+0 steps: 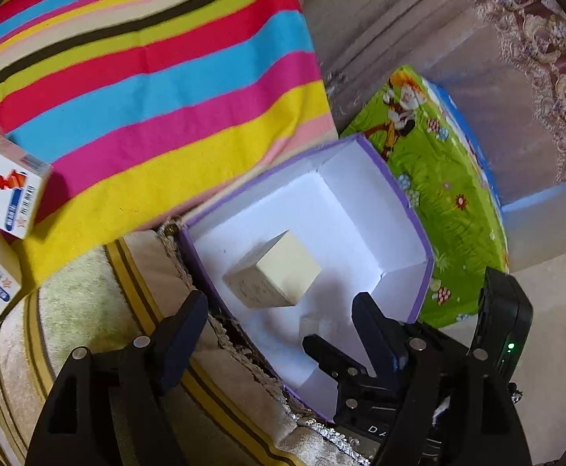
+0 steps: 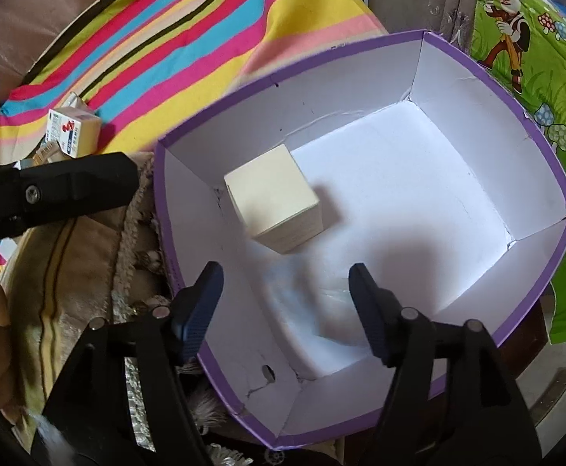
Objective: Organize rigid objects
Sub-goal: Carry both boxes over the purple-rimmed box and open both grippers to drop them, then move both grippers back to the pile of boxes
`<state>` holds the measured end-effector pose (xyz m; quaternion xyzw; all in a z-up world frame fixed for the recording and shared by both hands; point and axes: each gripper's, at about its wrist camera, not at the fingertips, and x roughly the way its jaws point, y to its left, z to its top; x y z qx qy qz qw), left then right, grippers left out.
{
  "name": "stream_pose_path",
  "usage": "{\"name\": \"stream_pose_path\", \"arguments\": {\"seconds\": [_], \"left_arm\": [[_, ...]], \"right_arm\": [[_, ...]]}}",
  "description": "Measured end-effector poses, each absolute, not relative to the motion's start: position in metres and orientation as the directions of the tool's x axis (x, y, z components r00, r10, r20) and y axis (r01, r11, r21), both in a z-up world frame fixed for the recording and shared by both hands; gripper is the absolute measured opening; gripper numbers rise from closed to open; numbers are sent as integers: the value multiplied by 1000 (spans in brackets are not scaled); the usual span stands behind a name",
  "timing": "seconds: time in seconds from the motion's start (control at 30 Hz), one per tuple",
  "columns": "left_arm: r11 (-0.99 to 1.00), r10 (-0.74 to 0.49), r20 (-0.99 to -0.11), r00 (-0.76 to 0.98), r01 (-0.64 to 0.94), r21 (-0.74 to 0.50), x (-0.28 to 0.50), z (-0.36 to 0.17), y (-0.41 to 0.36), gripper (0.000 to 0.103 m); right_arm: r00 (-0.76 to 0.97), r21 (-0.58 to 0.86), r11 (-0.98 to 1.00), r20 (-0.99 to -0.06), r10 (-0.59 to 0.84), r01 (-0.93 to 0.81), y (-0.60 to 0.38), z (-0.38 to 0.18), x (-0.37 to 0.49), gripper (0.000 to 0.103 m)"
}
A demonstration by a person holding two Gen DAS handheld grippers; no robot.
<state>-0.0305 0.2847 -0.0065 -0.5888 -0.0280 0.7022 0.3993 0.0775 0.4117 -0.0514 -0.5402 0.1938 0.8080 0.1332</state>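
A purple-rimmed white carton (image 1: pixel 399 202) (image 2: pixel 488 77) stands open. A cream cube box (image 1: pixel 279 272) (image 2: pixel 275 198) lies inside near its left wall. My left gripper (image 1: pixel 283 326) is open over the carton's near-left wall, one finger above the beige cloth, the other above the carton floor; nothing is between its pads. My right gripper (image 2: pixel 284 295) is open above the carton floor, short of the cube. A small pale blurred thing (image 2: pixel 286 283) (image 1: pixel 316 324) shows below it; I cannot tell what it is. Several printed medicine boxes (image 1: pixel 7 182) (image 2: pixel 73 130) lie on the striped cloth.
A bright striped cloth (image 1: pixel 166 77) (image 2: pixel 166 39) covers the surface behind the carton. A green cartoon cushion (image 1: pixel 438 194) (image 2: pixel 547 77) lies on the right. A beige striped cover (image 1: pixel 88 310) with a fringed edge lies on the left. The left gripper's black body (image 2: pixel 49 190) is beside the carton.
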Motion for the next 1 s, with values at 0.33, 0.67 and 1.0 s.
{"name": "stream_pose_path", "arguments": {"seconds": [0.33,0.67,1.0], "left_arm": [[-663,647,-758,-81,-550,-507,-26,21,256,84],[-746,618,-755,-219,-466,-475,-23,33,181,84],[-805,590,-737,-330,-309,-506,-18,30,88,84]], "right_arm": [[-424,164,-894,-905,32,-417,405,-35,75,72],[-462,145,-920,-886,44,-365,388,-19,71,73],[-477,126,-943,-878,39,-308,374,-9,64,73]]}}
